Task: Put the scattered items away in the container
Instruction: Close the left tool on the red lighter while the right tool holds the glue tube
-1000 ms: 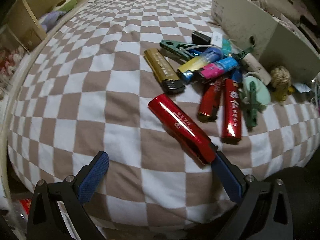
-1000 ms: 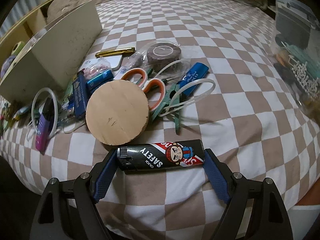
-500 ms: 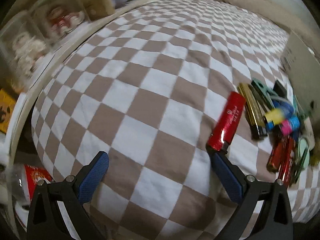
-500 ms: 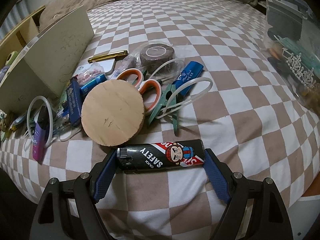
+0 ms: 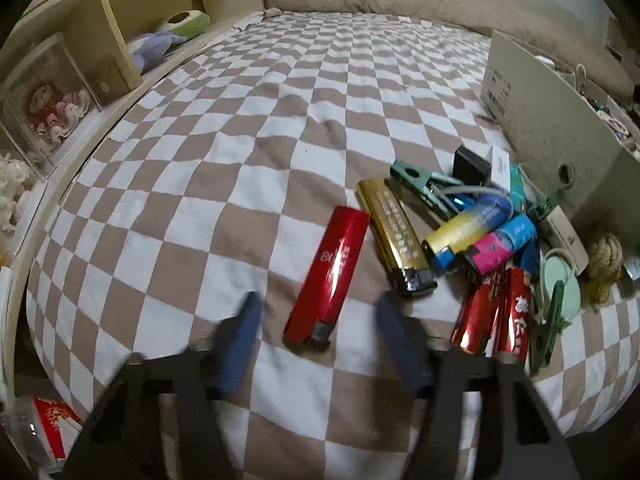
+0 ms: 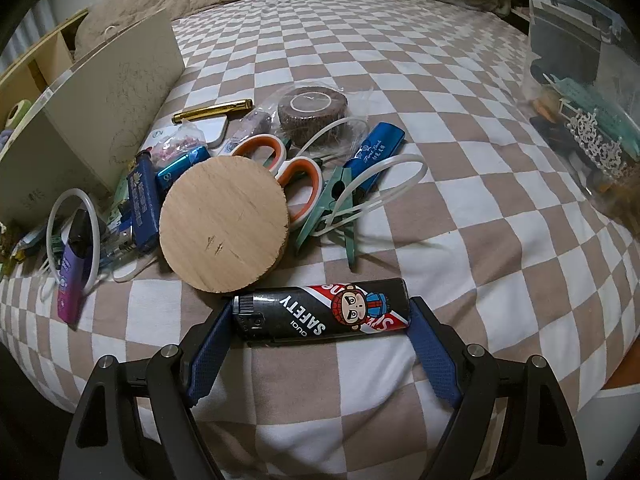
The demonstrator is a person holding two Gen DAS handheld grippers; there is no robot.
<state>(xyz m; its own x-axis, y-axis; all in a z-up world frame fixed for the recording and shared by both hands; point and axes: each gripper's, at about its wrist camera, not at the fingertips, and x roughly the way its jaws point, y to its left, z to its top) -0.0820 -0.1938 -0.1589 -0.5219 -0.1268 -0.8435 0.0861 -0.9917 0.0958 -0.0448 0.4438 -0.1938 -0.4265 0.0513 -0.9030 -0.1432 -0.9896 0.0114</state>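
Observation:
A red lighter (image 5: 328, 276) lies on the checked bedsheet, its dark lower end between my left gripper's (image 5: 318, 312) blurred blue fingers (image 5: 244, 328). The jaws are closing, with a gap still showing on each side of the lighter. More lighters, gold (image 5: 394, 232), yellow-blue (image 5: 468, 232) and pink-blue (image 5: 504, 244), are piled to its right by the beige box (image 5: 552, 128). In the right wrist view my right gripper (image 6: 320, 312) is shut on a black "SAFETY" lighter (image 6: 320, 316), one pad at each end. The beige box (image 6: 108, 92) stands at the left there.
A round wooden disc (image 6: 224, 224), orange-handled scissors (image 6: 296, 176), green clips (image 6: 340, 204), white cable ties and a blue lighter (image 6: 376, 152) are heaped beyond the black lighter. A clear plastic bin (image 6: 576, 80) stands at the right. Wooden shelves (image 5: 120, 40) run along the bed's left edge.
The left gripper's jaws have narrowed from wide open and now straddle the red lighter's end, and its view has swung back towards the pile. The right gripper and its lighter stay put.

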